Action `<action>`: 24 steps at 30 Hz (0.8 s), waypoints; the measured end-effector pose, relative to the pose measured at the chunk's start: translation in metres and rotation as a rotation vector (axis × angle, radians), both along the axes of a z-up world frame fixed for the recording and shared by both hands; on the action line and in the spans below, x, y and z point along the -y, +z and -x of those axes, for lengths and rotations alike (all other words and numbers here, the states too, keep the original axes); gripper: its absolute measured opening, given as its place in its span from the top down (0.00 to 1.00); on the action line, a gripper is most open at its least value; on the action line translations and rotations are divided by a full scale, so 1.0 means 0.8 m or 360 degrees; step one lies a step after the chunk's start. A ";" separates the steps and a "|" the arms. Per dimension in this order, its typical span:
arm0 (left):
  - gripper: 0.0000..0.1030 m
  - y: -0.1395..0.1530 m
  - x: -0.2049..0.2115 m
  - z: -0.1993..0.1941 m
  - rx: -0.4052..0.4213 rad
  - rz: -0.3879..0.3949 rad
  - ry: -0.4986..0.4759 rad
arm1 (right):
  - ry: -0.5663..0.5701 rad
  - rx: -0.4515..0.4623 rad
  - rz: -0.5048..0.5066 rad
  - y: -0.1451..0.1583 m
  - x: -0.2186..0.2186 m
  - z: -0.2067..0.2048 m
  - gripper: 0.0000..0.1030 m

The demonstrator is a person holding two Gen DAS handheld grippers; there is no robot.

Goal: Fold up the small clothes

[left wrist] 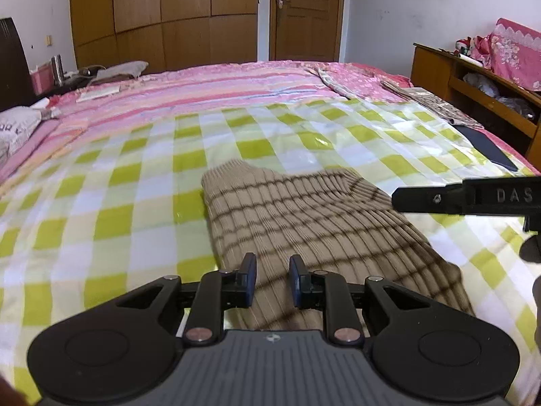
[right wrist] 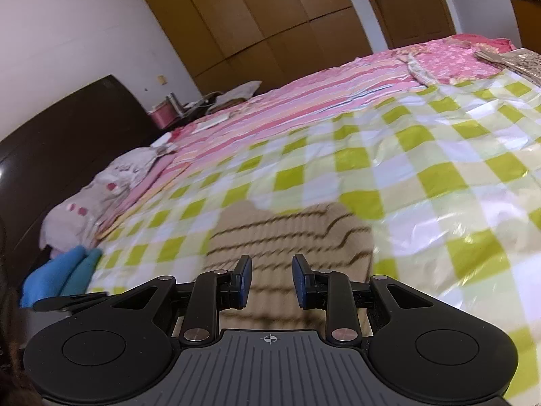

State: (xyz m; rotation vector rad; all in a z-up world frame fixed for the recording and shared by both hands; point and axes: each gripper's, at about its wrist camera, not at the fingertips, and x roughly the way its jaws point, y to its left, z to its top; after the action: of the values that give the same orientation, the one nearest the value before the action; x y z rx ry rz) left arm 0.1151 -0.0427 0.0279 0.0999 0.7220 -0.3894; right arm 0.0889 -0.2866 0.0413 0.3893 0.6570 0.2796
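Two views. From the left wrist, the left gripper (left wrist: 272, 272) hovers with fingers parted and empty over the near end of a tan striped knit garment (left wrist: 304, 216), which lies on the checked sheet (left wrist: 135, 176) toward the bed's near edge; the right gripper's finger (left wrist: 439, 198) reaches in sideways. From the right wrist, the right gripper (right wrist: 272, 272) is likewise parted and empty above the garment (right wrist: 287, 237).

"DAS" embossed on right tool (left wrist: 466, 198).

I count one tan ribbed dark-striped knit garment (left wrist: 304, 223) on one green-and-white checked plastic sheet (left wrist: 118, 186), two grippers over it.
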 end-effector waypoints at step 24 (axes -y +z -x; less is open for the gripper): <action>0.73 -0.033 0.009 0.052 -0.0100 -0.0054 -0.0007 | -0.0223 -0.0180 0.0206 -0.036 -0.004 0.072 0.75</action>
State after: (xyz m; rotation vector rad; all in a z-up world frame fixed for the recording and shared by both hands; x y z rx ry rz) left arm 0.0732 -0.0499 0.0013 0.1216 0.7906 -0.3862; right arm 0.0309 -0.2833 0.0121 0.3271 0.7510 0.0813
